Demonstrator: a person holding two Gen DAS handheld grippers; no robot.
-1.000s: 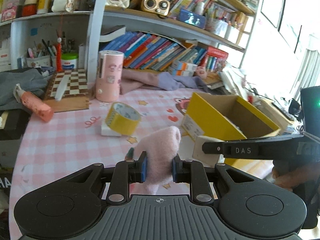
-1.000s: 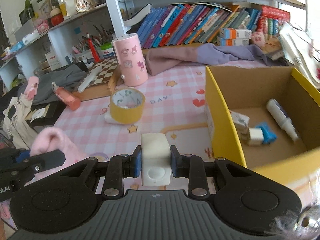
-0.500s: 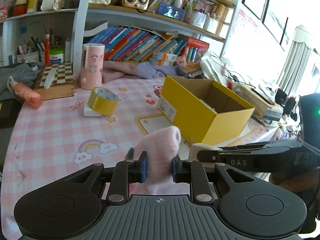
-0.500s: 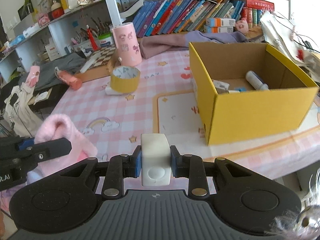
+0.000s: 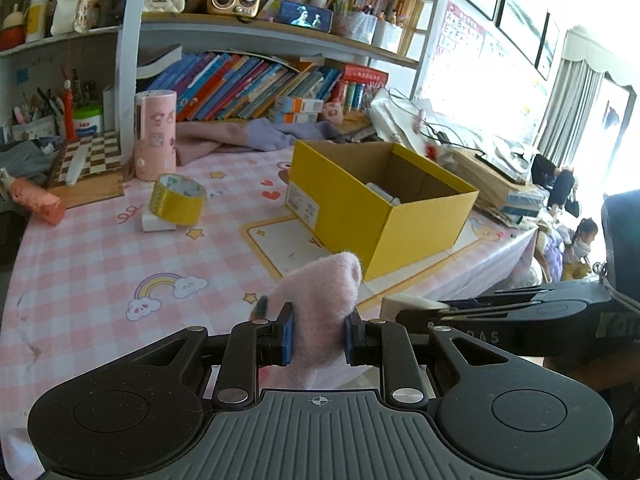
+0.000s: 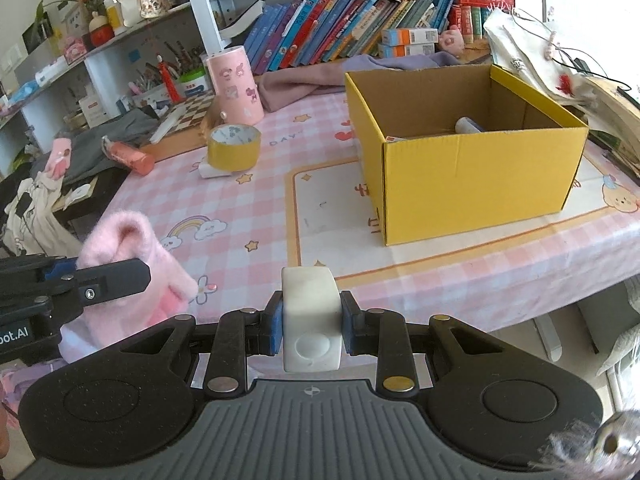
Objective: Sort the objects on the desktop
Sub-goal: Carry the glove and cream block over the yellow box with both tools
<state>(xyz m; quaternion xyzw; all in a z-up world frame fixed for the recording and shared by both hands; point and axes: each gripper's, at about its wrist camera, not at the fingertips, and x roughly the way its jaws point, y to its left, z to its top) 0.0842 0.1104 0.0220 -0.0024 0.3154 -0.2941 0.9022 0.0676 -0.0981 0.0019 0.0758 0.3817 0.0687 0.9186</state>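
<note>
Pink checked cloth printed with rainbows, stars and hearts covers the bench (image 6: 256,216), with packed bookshelves (image 5: 248,76) behind it. Both tools are held near the bench's front edge, above the cloth. The left tool (image 5: 318,334) is clamped on a fuzzy pink glove (image 5: 324,292), its soft rounded tip poking up past the blue pads. The right tool (image 6: 311,322) is clamped on a white rectangular block (image 6: 311,316) with rounded corners and a shallow round dimple on its near face. An open yellow cardboard box (image 6: 472,176) stands on the right side of the bench, brown inside, with a white printed label on one end in the left wrist view; the label's text is too small to read. A roll of yellow tape (image 6: 234,148) rests on a small white slab beside a pink cylinder with cartoon stickers (image 6: 235,84).

Part of the word "DAY" shows on the cloth near the tape. "DAS" can be read on the right tool's side in the left wrist view, and "bot.AI" on the left tool in the right wrist view. Only the right wrist view shows a white tube lying in the box.
</note>
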